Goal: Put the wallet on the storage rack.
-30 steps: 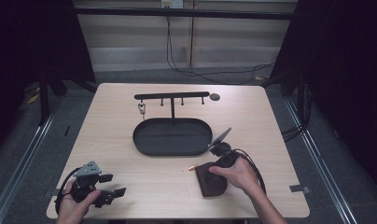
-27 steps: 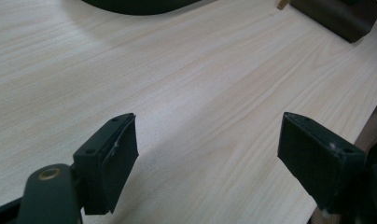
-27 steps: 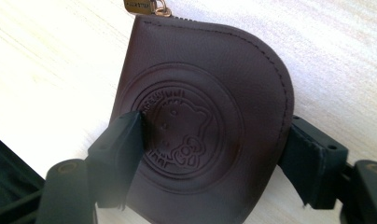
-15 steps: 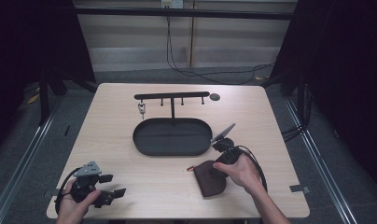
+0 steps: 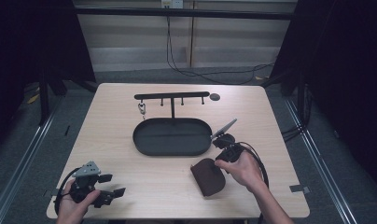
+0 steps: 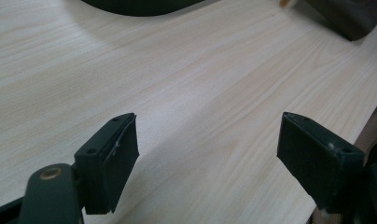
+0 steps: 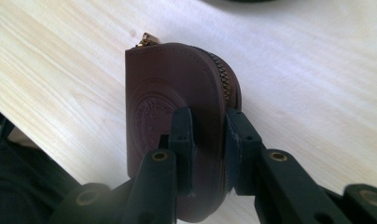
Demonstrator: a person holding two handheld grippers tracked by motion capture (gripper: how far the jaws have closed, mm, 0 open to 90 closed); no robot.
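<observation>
A brown leather zip pouch [image 7: 163, 88] with an embossed round seal and a brass zip pull is pinched across its thickness by my right gripper [image 7: 207, 123]. The jaws have just been closing, and both pads now press on the pouch. In the high view the pouch [image 5: 209, 176] sits at the table's front right, with the right gripper [image 5: 218, 162] at its far end. My left gripper [image 5: 113, 185] rests at the front left corner, open, with bare wood between its fingers [image 6: 113, 154]. The pouch's corner [image 6: 350, 16] also shows in the left gripper view.
A black oval tray [image 5: 140, 140] lies mid-table. Behind it stands a black hook rack [image 5: 171, 96] with a small metal clip [image 5: 142, 109] hanging at its left end. A small dark disc [image 5: 215, 97] lies beside the rack. The table's front edge is close to both hands.
The right gripper's jaws closed onto the pouch and the hand rose a little, bringing the pouch's gripped end up with it. The left gripper stayed where it was.
</observation>
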